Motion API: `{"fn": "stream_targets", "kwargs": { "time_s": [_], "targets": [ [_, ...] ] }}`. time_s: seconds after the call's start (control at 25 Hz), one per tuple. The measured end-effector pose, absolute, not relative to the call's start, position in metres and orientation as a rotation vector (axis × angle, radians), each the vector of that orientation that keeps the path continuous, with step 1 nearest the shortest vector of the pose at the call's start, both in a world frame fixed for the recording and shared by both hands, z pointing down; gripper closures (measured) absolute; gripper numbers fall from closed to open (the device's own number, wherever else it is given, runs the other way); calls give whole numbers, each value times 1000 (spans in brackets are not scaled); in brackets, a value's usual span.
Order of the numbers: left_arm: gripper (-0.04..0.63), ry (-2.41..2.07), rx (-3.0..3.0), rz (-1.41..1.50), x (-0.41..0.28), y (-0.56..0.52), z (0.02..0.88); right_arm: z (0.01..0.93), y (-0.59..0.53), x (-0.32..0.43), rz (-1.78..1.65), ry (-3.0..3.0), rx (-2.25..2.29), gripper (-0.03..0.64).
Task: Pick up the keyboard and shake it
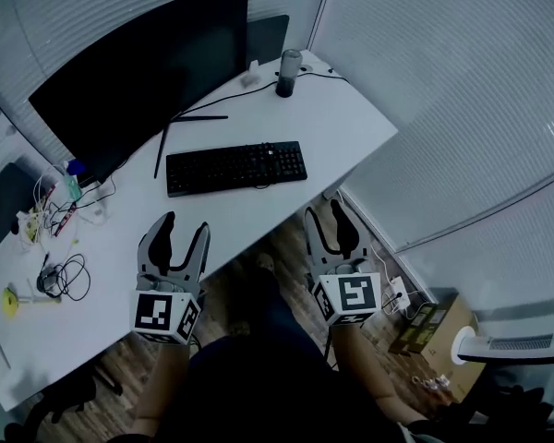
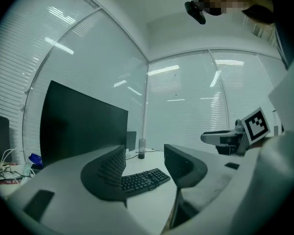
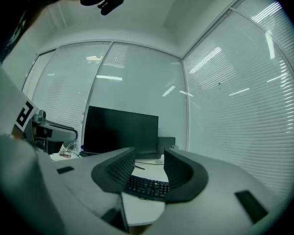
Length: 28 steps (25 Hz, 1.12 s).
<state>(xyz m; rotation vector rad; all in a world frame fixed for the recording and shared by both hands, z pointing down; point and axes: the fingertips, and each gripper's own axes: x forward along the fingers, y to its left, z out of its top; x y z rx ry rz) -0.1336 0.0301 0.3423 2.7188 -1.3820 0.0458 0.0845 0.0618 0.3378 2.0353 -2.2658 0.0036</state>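
A black keyboard (image 1: 236, 167) lies flat on the white desk (image 1: 351, 123), in front of the monitor. Both grippers hang short of the desk's near edge, pointing at the keyboard without touching it. My left gripper (image 1: 186, 227) is open, empty, and over the desk's front edge. My right gripper (image 1: 324, 212) is open and empty over the floor beside the desk corner. In the left gripper view the keyboard (image 2: 144, 179) shows between and beyond the jaws of the left gripper (image 2: 144, 153). The right gripper view frames the keyboard (image 3: 147, 186) beyond the right gripper (image 3: 149, 153).
A large dark monitor (image 1: 138, 72) stands behind the keyboard, its stand foot reaching toward it. A dark tumbler (image 1: 288, 72) sits at the desk's far corner. Cables and small items (image 1: 60, 266) clutter the left side. A cardboard box (image 1: 425, 326) and a chair (image 1: 512, 349) stand on the floor at right.
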Motion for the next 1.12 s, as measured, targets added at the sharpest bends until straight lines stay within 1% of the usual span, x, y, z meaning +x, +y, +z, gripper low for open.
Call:
{"fn": "stream_targets", "kwargs": {
  "time_s": [0.32,0.68,0.96,1.12],
  "targets": [
    [370,-1483,2641,110,-127,-70,356,376,-51,119,56,-2261,1925,436],
    [365,-1550,2485,195,-114,-163,392,408,-155,156,84,-2267,1749,436],
    [357,-1602,2372,316,-116,-204,435,454,-205,171,173,-2285,1616,436],
    [347,-1593,2330,435,-117,-220,467,484,-219,177,253,-2267,1565,436]
  ]
}}
